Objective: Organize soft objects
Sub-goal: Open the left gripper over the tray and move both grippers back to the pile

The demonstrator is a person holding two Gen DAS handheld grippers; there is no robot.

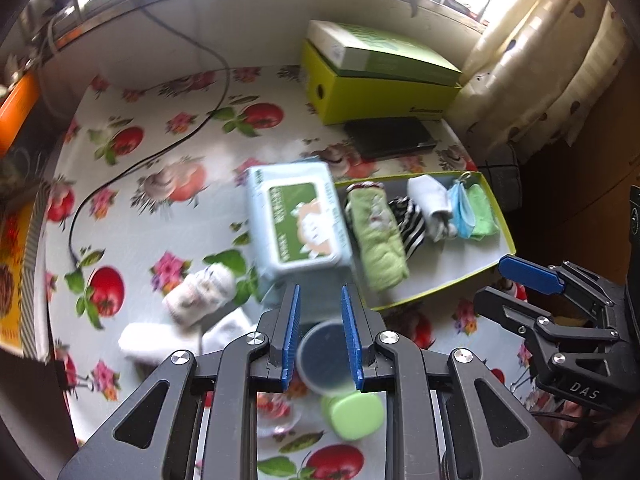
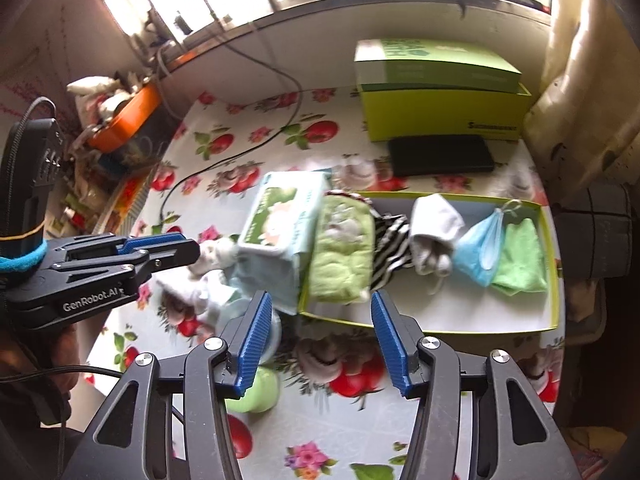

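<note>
A shallow yellow-green tray (image 2: 554, 280) holds a rolled green towel (image 2: 340, 256), a black-and-white striped cloth (image 2: 390, 252), a white sock (image 2: 434, 220), a blue face mask (image 2: 478, 248) and a green cloth (image 2: 520, 260). A pale blue wipes pack (image 1: 296, 216) leans at the tray's left end. White socks (image 1: 200, 294) lie on the table to the left of the pack. My left gripper (image 1: 320, 288) hovers open above the pack's near end, with nothing gripped. My right gripper (image 2: 320, 298) is open and empty over the tray's front edge.
A round dark-lidded tub (image 1: 326, 354) and a small green case (image 1: 354, 414) sit under my left gripper. Stacked yellow-green boxes (image 2: 440, 92) and a flat black device (image 2: 440, 156) stand behind the tray. A black cable (image 1: 160, 152) crosses the flowered tablecloth. A curtain (image 1: 540, 60) hangs on the right.
</note>
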